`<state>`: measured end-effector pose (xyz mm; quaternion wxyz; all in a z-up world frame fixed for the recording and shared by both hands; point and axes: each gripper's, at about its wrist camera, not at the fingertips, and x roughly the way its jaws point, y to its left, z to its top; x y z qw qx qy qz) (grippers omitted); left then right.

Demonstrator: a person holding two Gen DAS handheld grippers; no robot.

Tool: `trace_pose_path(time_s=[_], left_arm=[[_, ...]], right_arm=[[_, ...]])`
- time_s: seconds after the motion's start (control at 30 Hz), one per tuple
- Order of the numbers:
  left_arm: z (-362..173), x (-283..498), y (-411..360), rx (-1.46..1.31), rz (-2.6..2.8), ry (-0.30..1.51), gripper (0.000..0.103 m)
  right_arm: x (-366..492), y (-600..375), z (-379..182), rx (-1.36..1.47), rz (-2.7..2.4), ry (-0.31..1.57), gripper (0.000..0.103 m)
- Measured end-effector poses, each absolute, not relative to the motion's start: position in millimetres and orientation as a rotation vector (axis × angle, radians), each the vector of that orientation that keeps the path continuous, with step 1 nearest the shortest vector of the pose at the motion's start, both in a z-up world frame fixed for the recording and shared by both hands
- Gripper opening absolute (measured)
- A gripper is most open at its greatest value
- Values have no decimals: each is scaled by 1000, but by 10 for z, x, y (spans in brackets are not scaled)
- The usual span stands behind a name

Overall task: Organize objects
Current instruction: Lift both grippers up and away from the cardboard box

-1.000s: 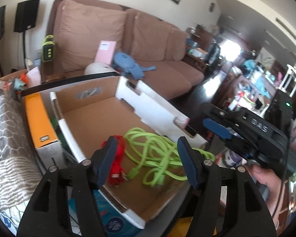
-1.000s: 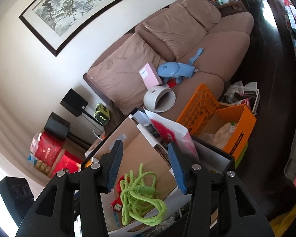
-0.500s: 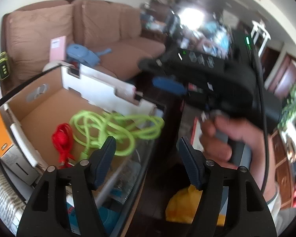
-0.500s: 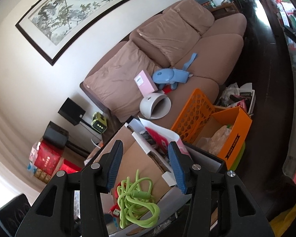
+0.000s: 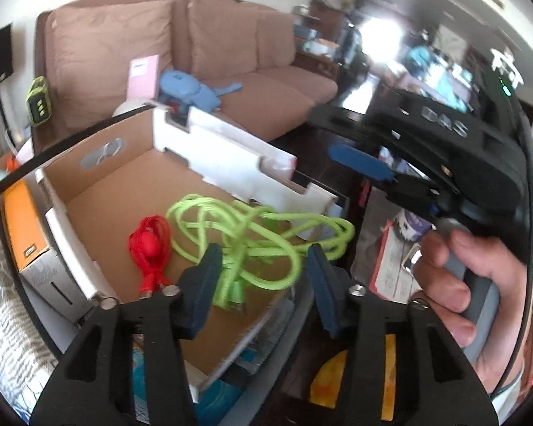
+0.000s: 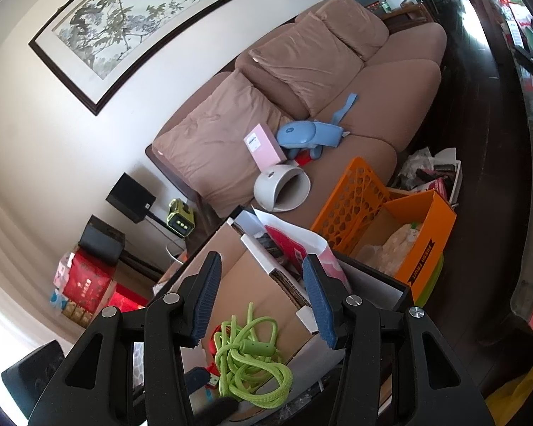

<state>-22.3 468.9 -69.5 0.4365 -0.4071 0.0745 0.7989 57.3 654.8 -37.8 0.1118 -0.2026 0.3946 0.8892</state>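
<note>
Green cable (image 5: 252,234) lies coiled in the cardboard box (image 5: 99,191), red cable (image 5: 149,245) just beside it. Left claw (image 5: 263,284) is closing over the green coil, probably to grab it, pads not touching. Right claw (image 6: 263,298) hangs half-open, empty, above the box.

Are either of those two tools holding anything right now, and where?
Neither. The left tool is closing above the green cable, nothing gripped; the right tool is empty.

tangled lime-green cable (image 5: 252,234) beside small red cable bundle (image 5: 151,245), both lying inside open cardboard box (image 5: 124,177)
</note>
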Motion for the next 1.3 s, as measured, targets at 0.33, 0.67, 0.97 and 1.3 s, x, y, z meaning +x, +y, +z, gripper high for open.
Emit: trace_pose_path(time_s=[0.33,0.67,0.97,1.3], left_arm=[[-811,-456,4623,-1093,2052,167,42],[-920,-729,4454,-1220,2168,57,43],[-696,-613,4415,-1172,2154,70,61],[-483,-708,4215,-1137,2230,35,75]], right_arm=[[553,6522,-383,-600,2614,1156,50],[558,6531,-395,-606,2613,1164,50],[533,6511,-410,-634,2624,1158,50],[528,6487,-393,-636,2636,1129,50]])
